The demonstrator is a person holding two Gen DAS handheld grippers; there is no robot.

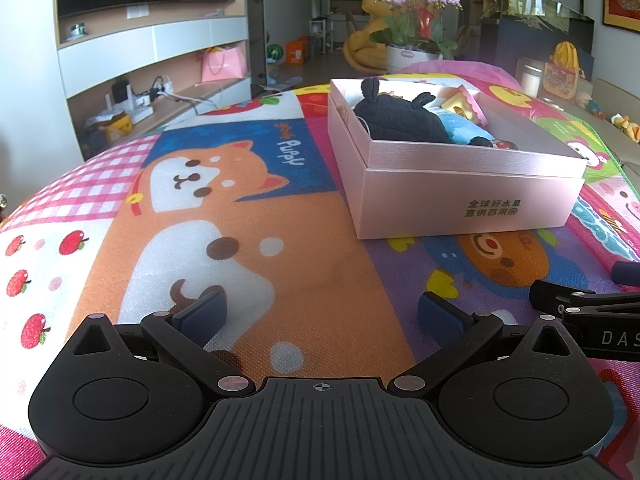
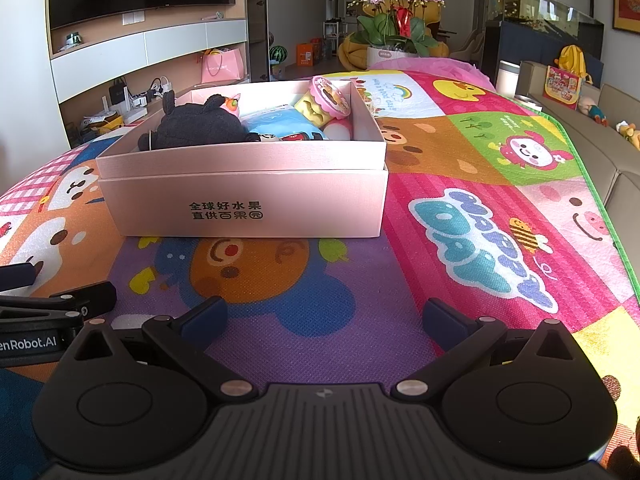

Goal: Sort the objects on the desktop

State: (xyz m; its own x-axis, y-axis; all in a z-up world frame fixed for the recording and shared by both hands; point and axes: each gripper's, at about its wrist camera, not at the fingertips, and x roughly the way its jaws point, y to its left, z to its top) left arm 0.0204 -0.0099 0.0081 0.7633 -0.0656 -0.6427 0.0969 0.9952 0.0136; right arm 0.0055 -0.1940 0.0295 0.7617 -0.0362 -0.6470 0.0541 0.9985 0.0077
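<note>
A pink cardboard box (image 1: 460,196) (image 2: 248,200) sits on the cartoon play mat (image 1: 248,216) (image 2: 460,184). Inside it lie a black plush toy (image 1: 390,118) (image 2: 196,128), a blue packet (image 1: 460,128) (image 2: 280,122) and a yellow-and-pink toy cake (image 2: 326,102) (image 1: 466,106). My left gripper (image 1: 322,314) is open just above the mat, short of the box and to its left, with nothing between its blue pads. My right gripper (image 2: 324,318) is open too, low over the mat in front of the box. Each gripper's side shows at the other view's edge.
The mat's green right edge (image 2: 600,216) drops toward a beige sofa (image 2: 624,120) with small toys. Beyond the mat's far end stand a pot of purple orchids (image 1: 416,20) (image 2: 394,16), a TV shelf unit (image 1: 160,64) and a fish tank (image 2: 544,12).
</note>
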